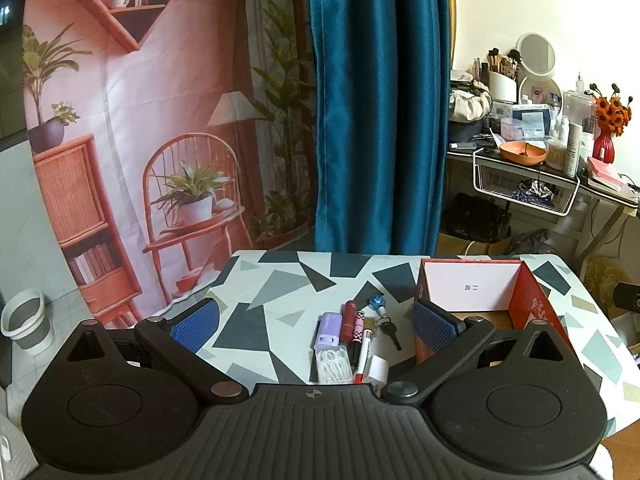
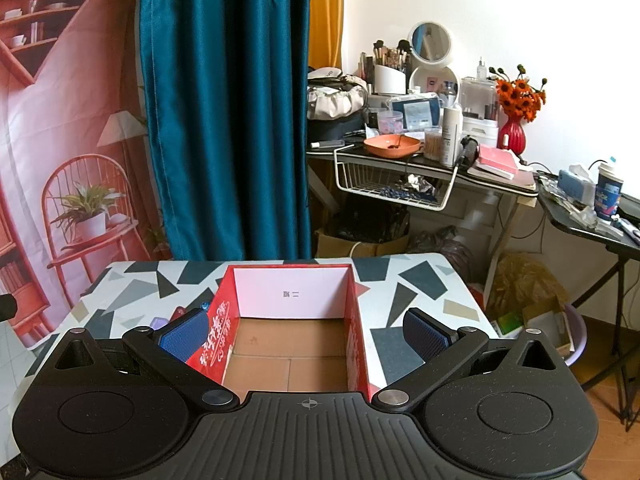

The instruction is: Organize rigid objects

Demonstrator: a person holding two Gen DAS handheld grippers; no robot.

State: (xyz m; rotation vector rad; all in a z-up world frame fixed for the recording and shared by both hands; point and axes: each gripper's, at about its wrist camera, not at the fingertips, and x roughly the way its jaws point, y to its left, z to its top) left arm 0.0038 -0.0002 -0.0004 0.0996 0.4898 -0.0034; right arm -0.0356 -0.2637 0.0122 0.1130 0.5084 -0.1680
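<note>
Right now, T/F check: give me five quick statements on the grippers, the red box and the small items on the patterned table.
1. The red cardboard box already holds several items. False: only its bare brown floor shows.
2. Both the left gripper and the right gripper are open and hold nothing. True.
3. The small items lie to the left of the box. True: the lilac rectangular case, the clear box of white picks and the dark key sit there.
4. The right gripper faces the pile of items. False: it faces the open box.
5. The geometric-patterned table carries a blue cup. False: none stands on it.
</note>
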